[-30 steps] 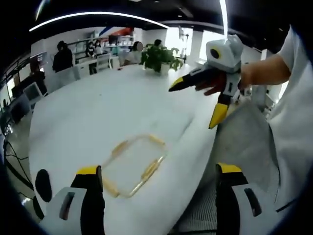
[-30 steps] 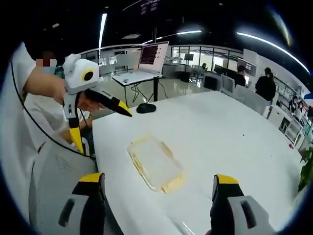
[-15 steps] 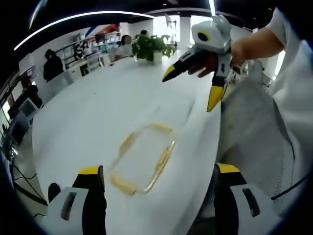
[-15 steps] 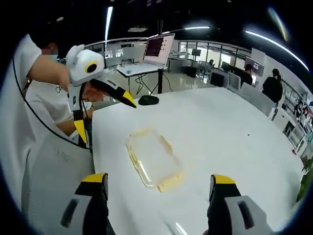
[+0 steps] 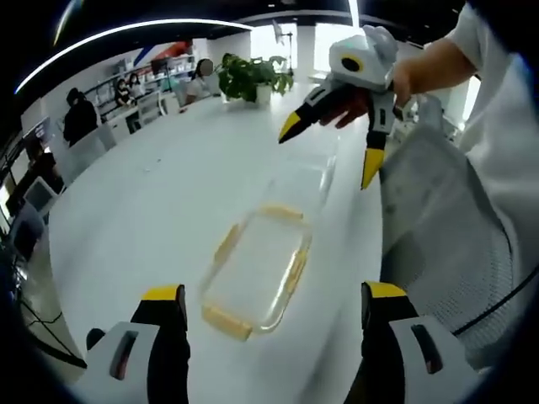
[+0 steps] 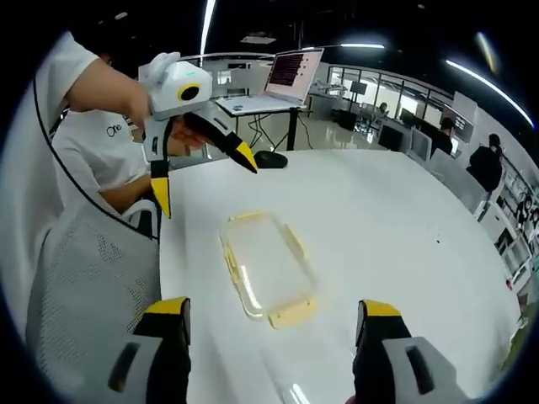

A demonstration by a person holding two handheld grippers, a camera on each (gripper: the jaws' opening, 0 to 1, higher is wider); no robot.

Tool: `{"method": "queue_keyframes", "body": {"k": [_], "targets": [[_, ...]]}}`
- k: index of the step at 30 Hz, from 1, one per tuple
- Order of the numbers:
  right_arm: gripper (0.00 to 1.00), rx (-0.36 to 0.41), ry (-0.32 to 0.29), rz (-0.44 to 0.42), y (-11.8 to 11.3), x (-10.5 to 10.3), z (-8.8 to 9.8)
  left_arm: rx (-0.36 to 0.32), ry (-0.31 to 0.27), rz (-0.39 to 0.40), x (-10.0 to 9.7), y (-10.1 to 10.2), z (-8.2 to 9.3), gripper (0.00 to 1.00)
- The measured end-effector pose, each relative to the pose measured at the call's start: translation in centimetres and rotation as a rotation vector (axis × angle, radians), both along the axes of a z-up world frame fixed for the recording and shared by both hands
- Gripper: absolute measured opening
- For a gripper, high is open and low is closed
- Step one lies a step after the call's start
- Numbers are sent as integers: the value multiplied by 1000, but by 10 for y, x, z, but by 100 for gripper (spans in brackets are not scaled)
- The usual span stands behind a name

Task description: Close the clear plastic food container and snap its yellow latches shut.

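Approach: both views have drawn nearer the container since a second ago.
Clear, flat rectangular food container [image 5: 257,265] with yellow latches [image 6: 291,313] lies on the glossy white bench [image 5: 143,210], near its edge. Left hand-held gripper [image 6: 202,172] and right hand-held gripper [image 5: 333,151] hover wide open, empty. Next, I judge: descend, press a latch.

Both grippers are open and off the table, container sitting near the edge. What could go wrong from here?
1. The clear container lies close to the white table edge by the mesh chair; a sideways push on a yellow latch could slide it off.
2. Its transparent walls show faintly, so the right hand-held gripper or left hand-held gripper may misjudge the rim.
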State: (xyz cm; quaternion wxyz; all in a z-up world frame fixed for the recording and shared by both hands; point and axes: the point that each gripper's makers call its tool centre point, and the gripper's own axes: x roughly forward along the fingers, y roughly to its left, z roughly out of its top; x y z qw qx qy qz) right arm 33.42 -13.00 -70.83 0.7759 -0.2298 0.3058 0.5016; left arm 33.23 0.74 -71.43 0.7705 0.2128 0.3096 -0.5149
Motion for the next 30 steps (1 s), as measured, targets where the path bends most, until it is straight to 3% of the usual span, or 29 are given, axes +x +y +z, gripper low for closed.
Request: {"method": "queue_keyframes", "body": {"k": [8, 20, 30], "targets": [[79, 2, 26, 24, 2, 2, -6, 46, -3, -46, 7, 4, -9, 82], [70, -27, 26, 65, 4, 10, -17, 90, 9, -97, 20, 5, -23, 75], [70, -63, 24, 105, 4, 13, -26, 120, 23, -122, 27, 6, -33, 73]]}}
